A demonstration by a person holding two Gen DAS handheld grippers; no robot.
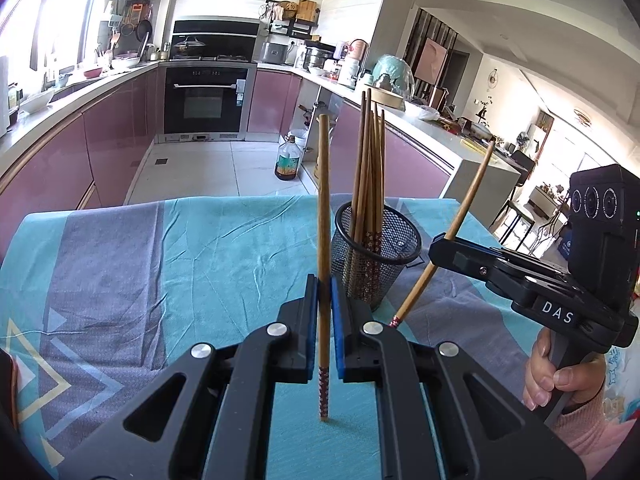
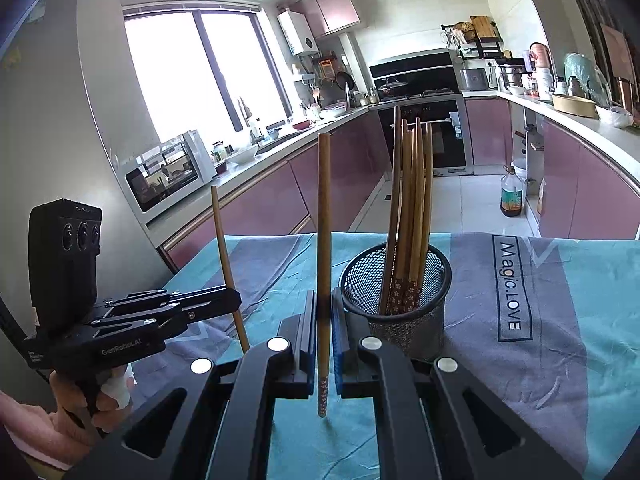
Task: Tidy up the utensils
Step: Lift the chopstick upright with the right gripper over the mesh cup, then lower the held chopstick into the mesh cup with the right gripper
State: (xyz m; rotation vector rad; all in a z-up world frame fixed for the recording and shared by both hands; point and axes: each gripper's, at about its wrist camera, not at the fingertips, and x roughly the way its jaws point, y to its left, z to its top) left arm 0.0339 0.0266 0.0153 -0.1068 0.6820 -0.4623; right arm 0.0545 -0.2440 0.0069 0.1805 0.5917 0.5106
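A black mesh holder (image 1: pixel 376 252) stands on the table with several brown chopsticks (image 1: pixel 370 184) upright in it; it also shows in the right wrist view (image 2: pixel 400 300). My left gripper (image 1: pixel 324 296) is shut on one chopstick (image 1: pixel 323 208), held upright just left of the holder. My right gripper (image 2: pixel 324 312) is shut on another chopstick (image 2: pixel 323 220), held upright left of the holder. In the left wrist view the right gripper (image 1: pixel 440 244) holds its chopstick (image 1: pixel 464 216) tilted, right of the holder. In the right wrist view the left gripper (image 2: pixel 232 300) holds its chopstick (image 2: pixel 224 252).
The table wears a teal and grey cloth (image 1: pixel 160 264) with "Magic.LOVE" printed on it (image 2: pixel 512 284). Beyond its far edge lie the kitchen floor, an oil bottle (image 1: pixel 287 160), pink cabinets and an oven (image 1: pixel 208 100).
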